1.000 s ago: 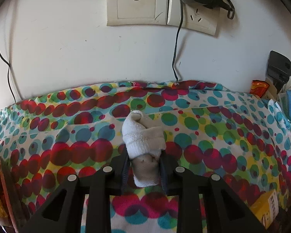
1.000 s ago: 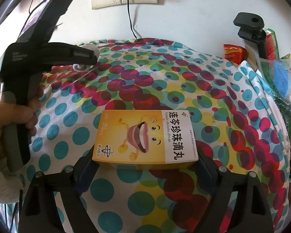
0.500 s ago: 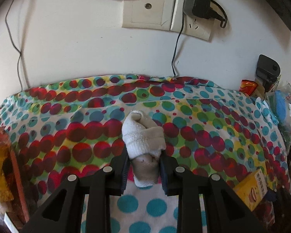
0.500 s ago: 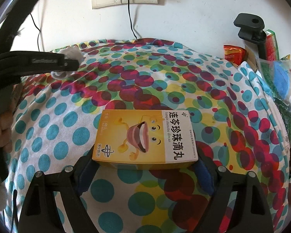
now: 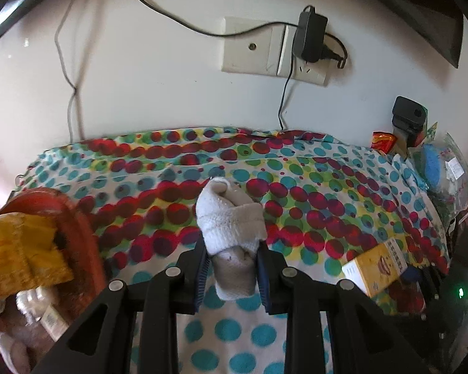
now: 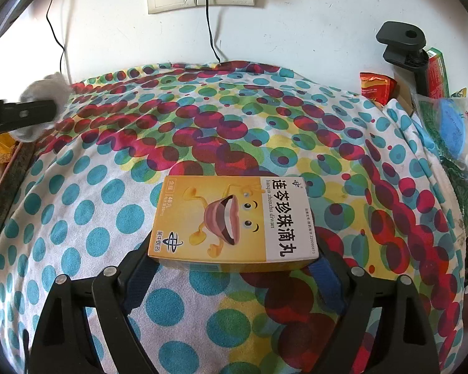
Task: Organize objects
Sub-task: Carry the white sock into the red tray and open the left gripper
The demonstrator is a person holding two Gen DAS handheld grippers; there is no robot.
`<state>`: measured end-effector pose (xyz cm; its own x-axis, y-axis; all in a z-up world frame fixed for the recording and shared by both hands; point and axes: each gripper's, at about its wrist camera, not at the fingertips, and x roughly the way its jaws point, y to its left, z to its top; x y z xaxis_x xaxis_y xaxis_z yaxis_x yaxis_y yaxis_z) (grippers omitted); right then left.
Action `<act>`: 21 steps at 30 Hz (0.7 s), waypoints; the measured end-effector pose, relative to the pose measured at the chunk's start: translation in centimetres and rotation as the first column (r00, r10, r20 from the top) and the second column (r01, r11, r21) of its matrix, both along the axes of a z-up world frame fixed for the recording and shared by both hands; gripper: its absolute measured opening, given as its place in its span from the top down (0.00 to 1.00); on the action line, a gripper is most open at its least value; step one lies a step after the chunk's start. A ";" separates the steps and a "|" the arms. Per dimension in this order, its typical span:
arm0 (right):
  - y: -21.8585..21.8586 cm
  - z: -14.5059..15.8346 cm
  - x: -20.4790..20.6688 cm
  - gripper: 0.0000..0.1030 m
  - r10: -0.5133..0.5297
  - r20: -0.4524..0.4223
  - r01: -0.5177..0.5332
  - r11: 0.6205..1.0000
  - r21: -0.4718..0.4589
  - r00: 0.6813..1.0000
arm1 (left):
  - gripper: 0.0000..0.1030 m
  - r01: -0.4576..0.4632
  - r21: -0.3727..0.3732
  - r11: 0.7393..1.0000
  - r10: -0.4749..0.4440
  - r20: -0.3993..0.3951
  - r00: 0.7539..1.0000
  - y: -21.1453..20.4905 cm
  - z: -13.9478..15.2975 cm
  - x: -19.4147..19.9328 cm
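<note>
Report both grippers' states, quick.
Left gripper: shut on the rolled white sock.
Right gripper: jaws wide, gripping the yellow medicine box by its ends.

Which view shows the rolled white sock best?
The left wrist view: the rolled white sock sits centred, clamped between the left gripper fingers. The right wrist view shows it only blurred at the left edge.

- The left gripper (image 5: 232,268) clamped a rolled white sock (image 5: 229,218) above the dotted cloth (image 5: 327,193).
- A yellow box (image 5: 374,268) lay at right.
- A red basket (image 5: 78,218) stood at left.
</note>
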<state>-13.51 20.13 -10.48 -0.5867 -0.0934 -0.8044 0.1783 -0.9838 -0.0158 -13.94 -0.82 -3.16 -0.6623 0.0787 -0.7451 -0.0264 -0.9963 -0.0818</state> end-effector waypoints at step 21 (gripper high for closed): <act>0.0 0.0 0.0 0.16 0.000 0.000 0.000 1.000 0.000 1.000 | 0.74 -0.170 -0.086 0.982 0.168 -0.029 0.985 -9.7 2.3 9.5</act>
